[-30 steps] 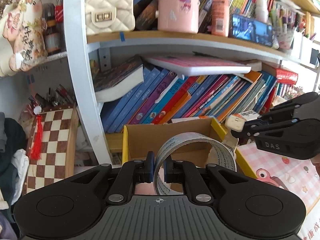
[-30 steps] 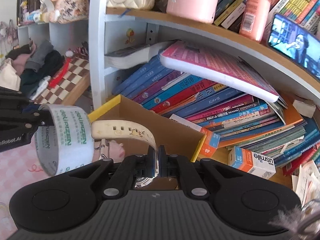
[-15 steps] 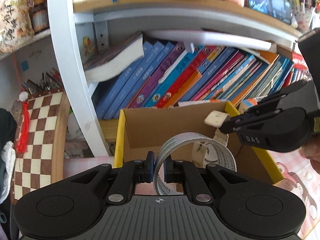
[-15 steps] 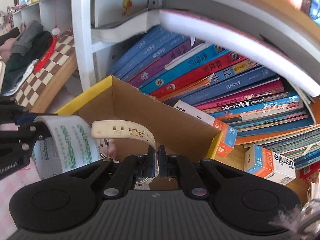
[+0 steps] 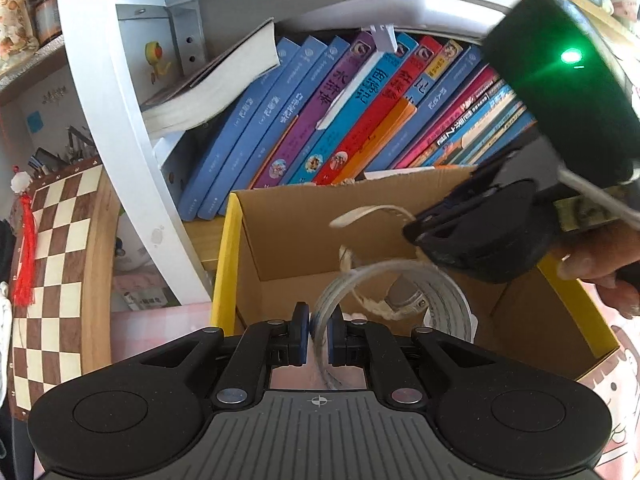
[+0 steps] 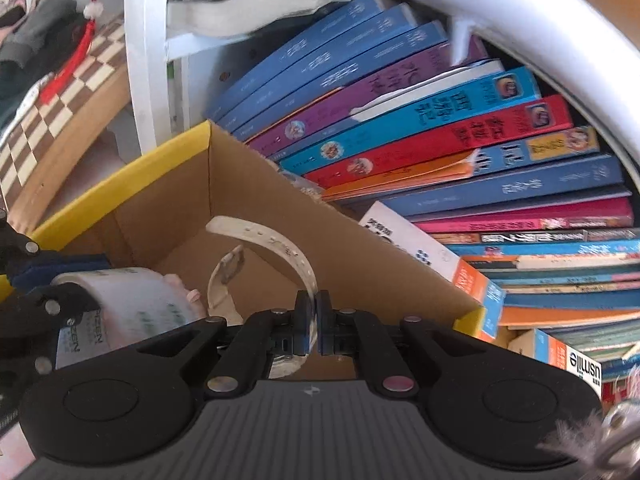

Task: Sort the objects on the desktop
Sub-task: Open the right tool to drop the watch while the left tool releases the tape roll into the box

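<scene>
My left gripper point(image 5: 318, 330) is shut on the rim of a roll of clear packing tape point(image 5: 400, 276) and holds it over the near edge of an open cardboard box with yellow rims point(image 5: 226, 252). My right gripper point(image 6: 316, 320) is shut on the strap of a cream wristwatch point(image 6: 280, 246) and holds it inside the box point(image 6: 160, 156). The right gripper also shows in the left wrist view point(image 5: 416, 232), above the box's right side, with the watch point(image 5: 372, 212) hanging from it. The tape also shows in the right wrist view point(image 6: 132, 300), at the left.
A white shelf post point(image 5: 116, 128) stands left of the box. Leaning books point(image 5: 360, 112) fill the shelf behind it. A chessboard point(image 5: 52, 248) leans at far left. Small medicine boxes point(image 6: 472, 280) lie right of the box. A pink patterned surface point(image 5: 616, 380) lies under it.
Both grippers have moved forward and down toward the box. The watch now hangs inside the box, and the tape roll has come over its near edge. Both grips are unchanged.
</scene>
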Motion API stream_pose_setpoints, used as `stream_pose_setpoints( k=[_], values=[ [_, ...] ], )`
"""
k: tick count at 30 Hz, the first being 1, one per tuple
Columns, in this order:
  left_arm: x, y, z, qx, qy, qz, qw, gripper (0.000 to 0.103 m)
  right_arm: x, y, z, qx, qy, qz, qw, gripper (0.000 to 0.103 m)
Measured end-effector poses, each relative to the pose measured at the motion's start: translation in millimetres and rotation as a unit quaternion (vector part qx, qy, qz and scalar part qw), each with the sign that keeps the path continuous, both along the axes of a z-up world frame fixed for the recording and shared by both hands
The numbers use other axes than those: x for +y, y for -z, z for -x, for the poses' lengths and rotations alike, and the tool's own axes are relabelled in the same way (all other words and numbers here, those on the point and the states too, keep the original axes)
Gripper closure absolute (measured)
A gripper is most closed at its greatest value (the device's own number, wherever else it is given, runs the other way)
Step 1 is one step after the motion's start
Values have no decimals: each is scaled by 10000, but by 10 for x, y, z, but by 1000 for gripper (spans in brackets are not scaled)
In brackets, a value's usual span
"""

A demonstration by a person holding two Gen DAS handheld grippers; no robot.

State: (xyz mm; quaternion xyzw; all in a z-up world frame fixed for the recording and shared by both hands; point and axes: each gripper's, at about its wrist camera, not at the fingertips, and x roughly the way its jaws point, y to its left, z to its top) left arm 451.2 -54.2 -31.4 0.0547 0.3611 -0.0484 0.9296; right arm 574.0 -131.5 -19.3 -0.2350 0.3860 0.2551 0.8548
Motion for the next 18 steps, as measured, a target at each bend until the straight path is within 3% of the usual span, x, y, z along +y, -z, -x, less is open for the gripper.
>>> stream_pose_setpoints(
  k=[12,18],
  values=[
    [-39,135,-84,74,60,-107,9999,94,29,196,-218,228,223,122,9994,100],
    [-85,151,-87,65,173,-81,9998,85,51,212,-215,160,160,97,9997,98]
  ],
)
